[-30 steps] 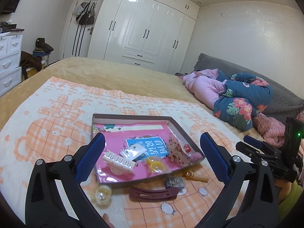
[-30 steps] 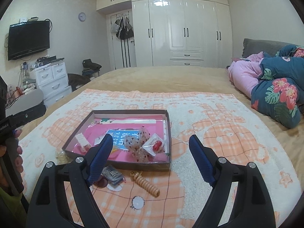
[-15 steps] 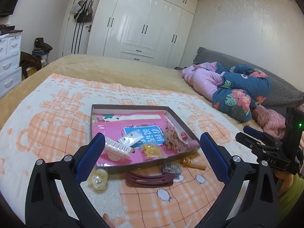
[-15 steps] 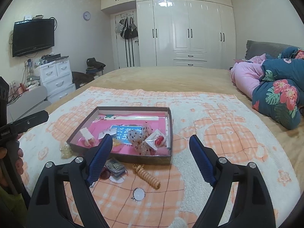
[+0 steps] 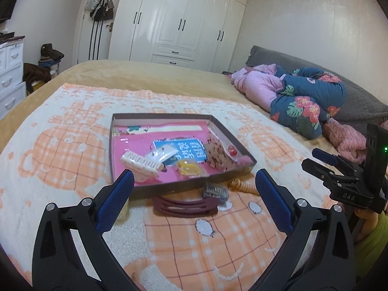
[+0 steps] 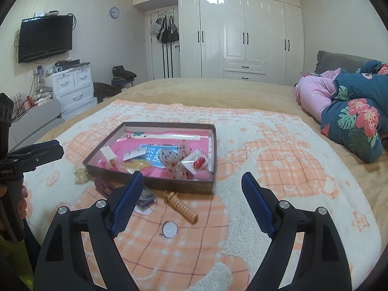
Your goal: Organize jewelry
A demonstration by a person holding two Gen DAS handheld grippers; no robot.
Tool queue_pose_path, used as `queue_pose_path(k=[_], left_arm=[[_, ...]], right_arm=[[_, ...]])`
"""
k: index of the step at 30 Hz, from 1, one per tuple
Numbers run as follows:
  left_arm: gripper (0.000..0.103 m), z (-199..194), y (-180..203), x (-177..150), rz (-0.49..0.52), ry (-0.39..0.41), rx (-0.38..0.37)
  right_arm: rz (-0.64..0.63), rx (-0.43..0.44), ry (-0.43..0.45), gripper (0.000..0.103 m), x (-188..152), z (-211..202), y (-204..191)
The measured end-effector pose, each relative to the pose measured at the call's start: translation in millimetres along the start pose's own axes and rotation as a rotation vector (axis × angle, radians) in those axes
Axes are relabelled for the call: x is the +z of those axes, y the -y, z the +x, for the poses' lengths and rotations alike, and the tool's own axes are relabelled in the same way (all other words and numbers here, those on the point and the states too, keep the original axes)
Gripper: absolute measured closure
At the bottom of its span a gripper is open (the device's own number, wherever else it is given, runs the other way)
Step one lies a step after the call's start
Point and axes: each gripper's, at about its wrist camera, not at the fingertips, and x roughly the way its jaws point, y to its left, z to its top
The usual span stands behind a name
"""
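A shallow brown box [image 5: 242, 169] [image 6: 155, 186] with a pink lining lies on the orange and white blanket and holds a white comb [image 5: 140, 162], yellow rings [image 5: 188, 169], a dotted pouch [image 6: 178, 162] and a red bead packet [image 6: 199, 162]. In front of it lie a maroon hair clip [image 5: 185, 205] [image 6: 103, 186], a small dark grey clip [image 5: 215, 191], a tan spiral hair tie [image 6: 183, 207] [image 5: 243, 186] and a pearl piece [image 6: 81, 175]. My left gripper [image 5: 192, 195] and my right gripper [image 6: 191, 195] are both open and empty, above the blanket short of these items.
The bed's blanket [image 6: 278, 160] spreads around the box. Pink and floral bedding [image 5: 298, 97] is piled at the right. White drawers [image 6: 72, 84] and a wall television [image 6: 46, 37] stand at the left, wardrobes [image 6: 242, 38] at the back.
Both grippers have drawn back and risen a little from the box, so it looks smaller and farther. Nothing on the blanket has moved and both grippers stay open.
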Motion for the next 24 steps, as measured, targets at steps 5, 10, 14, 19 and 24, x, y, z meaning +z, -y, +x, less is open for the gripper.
queue_pose_path(k=[5, 10, 14, 19, 24], left_arm=[[0.011, 5, 5, -9, 0.003, -0.036, -0.005], [0.011, 11, 13, -19, 0.019, -0.074, -0.012], [0.011, 18, 19, -26, 0.031, -0.101, -0.016], [0.011, 26, 25, -34, 0.045, -0.134, -0.025], [0.011, 37, 26, -43, 0.045, -0.168, -0.029]], right_arm=[[-0.003, 0.0, -0.013, 0.023, -8, 1, 3], [-0.008, -0.006, -0.022, 0.023, -13, 3, 6], [-0.011, -0.012, -0.03, 0.023, -16, 5, 8], [-0.03, -0.041, -0.038, 0.023, -21, 8, 11], [-0.019, -0.06, -0.059, 0.023, -26, 15, 19]])
